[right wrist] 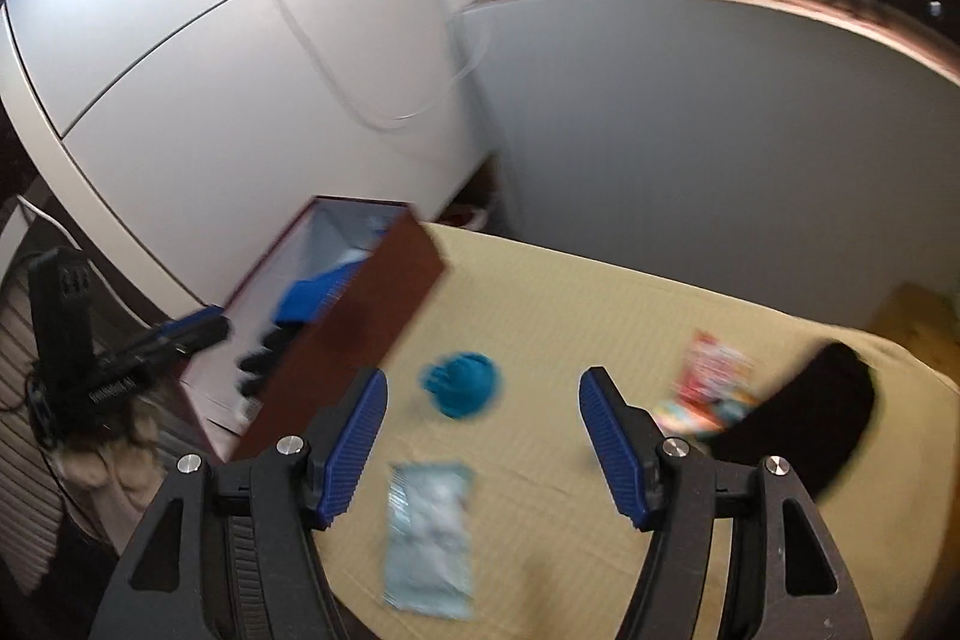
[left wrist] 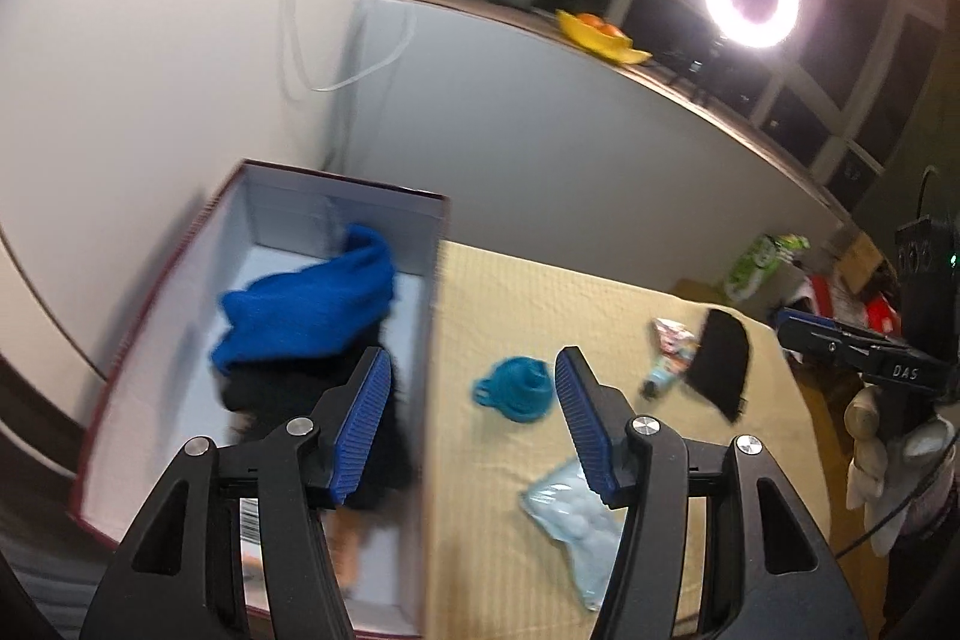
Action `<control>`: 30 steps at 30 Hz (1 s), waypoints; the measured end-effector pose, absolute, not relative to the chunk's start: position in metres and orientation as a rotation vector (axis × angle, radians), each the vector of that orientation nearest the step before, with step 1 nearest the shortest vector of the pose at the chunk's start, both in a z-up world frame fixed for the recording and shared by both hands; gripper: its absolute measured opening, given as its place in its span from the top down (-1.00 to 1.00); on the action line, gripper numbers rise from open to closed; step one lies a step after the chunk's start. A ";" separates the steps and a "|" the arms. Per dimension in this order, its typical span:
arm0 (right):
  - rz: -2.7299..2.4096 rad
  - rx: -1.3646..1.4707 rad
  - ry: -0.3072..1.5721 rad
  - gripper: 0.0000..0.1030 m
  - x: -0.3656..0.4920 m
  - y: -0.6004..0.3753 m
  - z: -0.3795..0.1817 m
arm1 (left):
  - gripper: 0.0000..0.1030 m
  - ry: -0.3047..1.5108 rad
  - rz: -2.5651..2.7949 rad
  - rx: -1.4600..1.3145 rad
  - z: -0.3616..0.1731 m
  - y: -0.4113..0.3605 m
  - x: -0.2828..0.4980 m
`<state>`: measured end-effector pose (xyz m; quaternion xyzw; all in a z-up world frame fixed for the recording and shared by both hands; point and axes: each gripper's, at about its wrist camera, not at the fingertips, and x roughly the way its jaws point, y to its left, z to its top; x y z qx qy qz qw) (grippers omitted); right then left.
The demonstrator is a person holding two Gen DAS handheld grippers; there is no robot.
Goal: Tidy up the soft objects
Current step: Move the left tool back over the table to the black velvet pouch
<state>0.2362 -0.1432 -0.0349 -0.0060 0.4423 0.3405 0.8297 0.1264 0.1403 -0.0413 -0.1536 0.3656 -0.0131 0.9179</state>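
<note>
I have both grippers' jaws wide and empty. The teal yarn bundle (right wrist: 462, 385) lies on the surface just beyond my right gripper (right wrist: 483, 445), centred between its jaws, beside the box (right wrist: 360, 316); my left gripper (left wrist: 471, 427) straddles the box wall.

Left gripper (left wrist: 474, 412): matt black plastic frame, ribbed blue pads (left wrist: 363, 430), shiny metal pivot pins. Right gripper (right wrist: 483, 433) had the same finish. Under both lay a pale yellow tablecloth (left wrist: 600, 292), woven, finely ribbed, matt. Box (left wrist: 252, 178) left of the left claw: cardboard, dark red outside, smooth white inside; in it a blue knit cloth (left wrist: 312, 298), fuzzy, over a black matt fabric. Just ahead between the jaws, teal yarn-like bundle (left wrist: 516, 388). Nearer, a clear glossy plastic bag of cotton balls (left wrist: 570, 520). Far right, black soft cloth (left wrist: 720, 364), beside a glossy printed wrapper (left wrist: 672, 340).
</note>
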 end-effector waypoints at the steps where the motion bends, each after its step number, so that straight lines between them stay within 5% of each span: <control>1: 0.704 -0.009 0.935 -0.22 0.234 -0.154 -0.036 | -0.10 0.754 -0.045 -0.312 -0.042 0.133 0.127; 14: 0.444 0.196 0.975 -0.25 0.227 -0.317 -0.080 | -0.10 0.892 -0.309 -0.191 -0.075 -0.009 0.166; 30: 0.387 0.431 1.066 -0.25 0.262 -0.379 -0.135 | -0.09 1.104 -0.543 -0.070 -0.090 -0.130 0.289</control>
